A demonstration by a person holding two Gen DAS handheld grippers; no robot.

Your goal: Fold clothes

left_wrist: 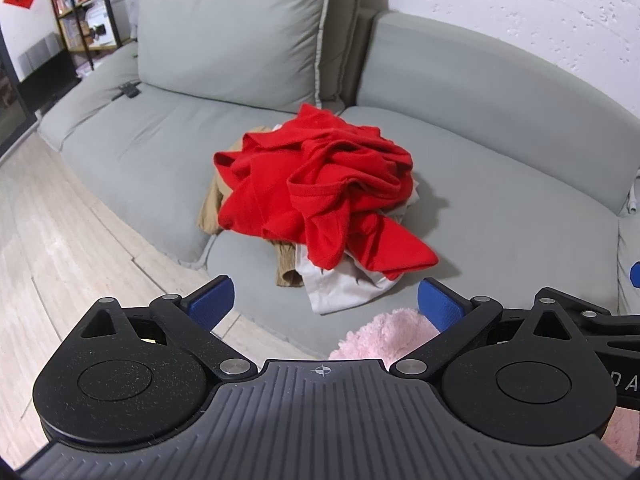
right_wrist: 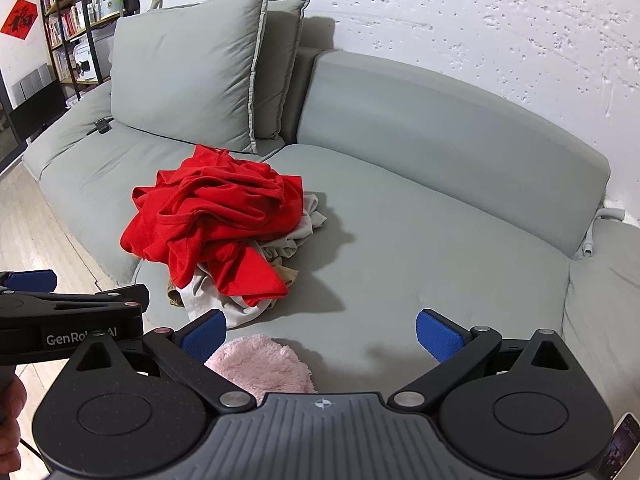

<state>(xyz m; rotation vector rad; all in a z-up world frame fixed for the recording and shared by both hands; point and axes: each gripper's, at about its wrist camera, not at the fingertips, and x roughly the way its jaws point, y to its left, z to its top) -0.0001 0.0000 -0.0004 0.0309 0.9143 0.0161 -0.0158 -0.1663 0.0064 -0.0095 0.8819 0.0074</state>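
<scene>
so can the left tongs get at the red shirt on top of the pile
Probably yes: the left tongs stand open and empty, and the red shirt lies on top of the pile with only bare sofa between.

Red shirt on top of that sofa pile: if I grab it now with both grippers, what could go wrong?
The red shirt lies crumpled over a white garment and a tan one, so a pinch could lift several layers together. Its edges are bunched, so you may catch a fold rather than a hem. The pink fluffy item sits close under both open grippers and might snag.
</scene>
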